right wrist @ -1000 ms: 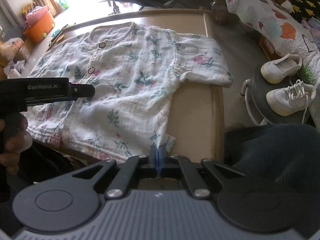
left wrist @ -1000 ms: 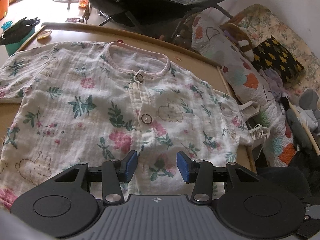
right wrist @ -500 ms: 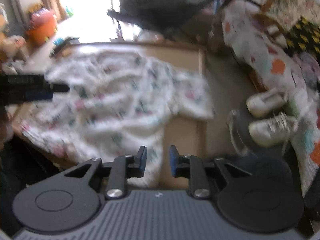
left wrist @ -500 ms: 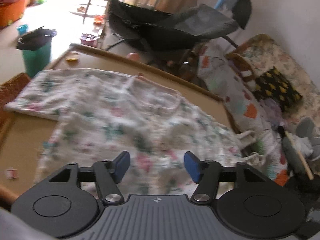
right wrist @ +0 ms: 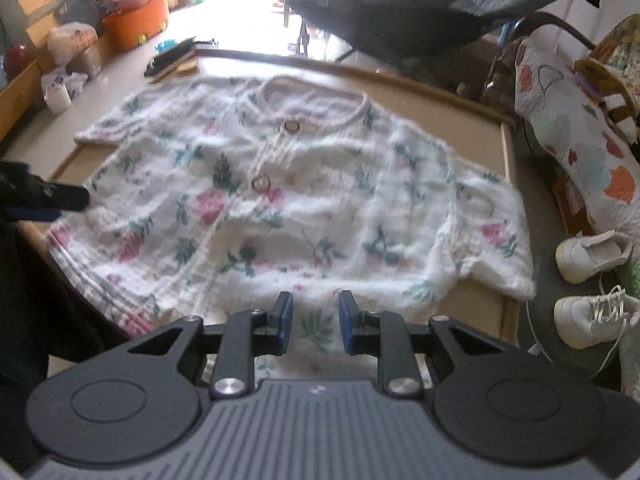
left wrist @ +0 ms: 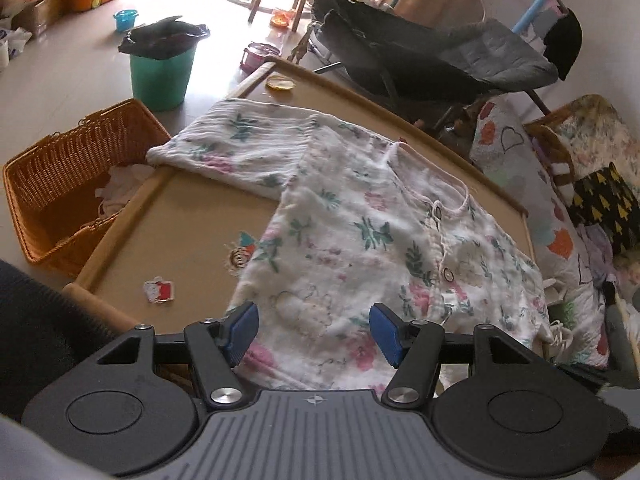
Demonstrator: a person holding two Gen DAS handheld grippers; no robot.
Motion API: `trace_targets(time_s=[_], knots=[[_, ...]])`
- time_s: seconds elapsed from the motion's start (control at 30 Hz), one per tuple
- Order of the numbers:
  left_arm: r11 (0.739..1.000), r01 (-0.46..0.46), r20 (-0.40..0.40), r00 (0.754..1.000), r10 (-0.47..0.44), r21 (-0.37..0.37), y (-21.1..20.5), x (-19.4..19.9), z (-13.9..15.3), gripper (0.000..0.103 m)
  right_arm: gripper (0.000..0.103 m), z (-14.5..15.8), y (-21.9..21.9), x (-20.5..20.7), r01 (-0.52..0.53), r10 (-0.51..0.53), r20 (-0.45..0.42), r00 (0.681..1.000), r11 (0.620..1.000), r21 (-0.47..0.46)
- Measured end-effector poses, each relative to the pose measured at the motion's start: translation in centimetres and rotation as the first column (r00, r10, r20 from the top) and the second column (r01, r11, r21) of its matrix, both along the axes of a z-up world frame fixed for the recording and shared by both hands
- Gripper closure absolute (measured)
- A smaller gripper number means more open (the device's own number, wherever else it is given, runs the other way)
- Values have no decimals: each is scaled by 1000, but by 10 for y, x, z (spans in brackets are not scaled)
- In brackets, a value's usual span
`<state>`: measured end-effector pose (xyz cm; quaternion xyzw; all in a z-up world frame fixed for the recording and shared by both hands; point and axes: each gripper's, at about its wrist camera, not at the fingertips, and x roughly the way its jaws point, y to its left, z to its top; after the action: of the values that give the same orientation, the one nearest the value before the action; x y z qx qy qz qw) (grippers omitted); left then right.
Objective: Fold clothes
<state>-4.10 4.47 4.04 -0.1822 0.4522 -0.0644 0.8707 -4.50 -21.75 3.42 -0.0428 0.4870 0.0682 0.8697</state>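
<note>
Shirt situation: white crinkly cotton top with pink flowers and green leaves (right wrist: 288,208) lies spread flat, front up, across the tan wooden counter with a raised rim (left wrist: 192,216), collar at the far side, 2 round buttons showing on the placket. Its right sleeve reaches the counter's right edge and its left sleeve droops over the left rim toward an orange wicker basket (left wrist: 76,184) on the floor. Left gripper (left wrist: 312,332) is over the near hem, blue pads spread wide with nothing pinched. Right gripper (right wrist: 314,322) is also above the near hem, its jaws just opened to a narrow gap, cloth visible under them but not clamped. 2 white sneakers (right wrist: 592,284) sit on the right.
</note>
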Motion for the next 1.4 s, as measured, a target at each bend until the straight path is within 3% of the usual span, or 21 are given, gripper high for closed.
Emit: trace_targets(time_s=[0.23,0.4,0.7,0.9,1.13,1.4], knots=[[999,-27,-2,1000,27,-25,2,-2,1,40,77,-10,-6,-7,7,-7,-9,1000,1000,19],[998,-58,15,998,59,-32,4,0,9,40,70,-12,-8,-13,3,-4,21,1000,1000,26],[986,-160,30,986,161,-44,25,7,27,40,63,-14,-11,-15,7,-9,45,999,999,36],[983,-184,85,979,185,-18,28,9,36,40,59,-15,-11,-16,-3,1,52,999,999,42],[959,-246,297,935,196,142,12,4,56,33,53,-15,-11,-17,-24,21,55,998,999,46],[946,-321,304,906,295,37,34,17,62,33,49,-15,-9,-17,-39,37,56,998,998,46]])
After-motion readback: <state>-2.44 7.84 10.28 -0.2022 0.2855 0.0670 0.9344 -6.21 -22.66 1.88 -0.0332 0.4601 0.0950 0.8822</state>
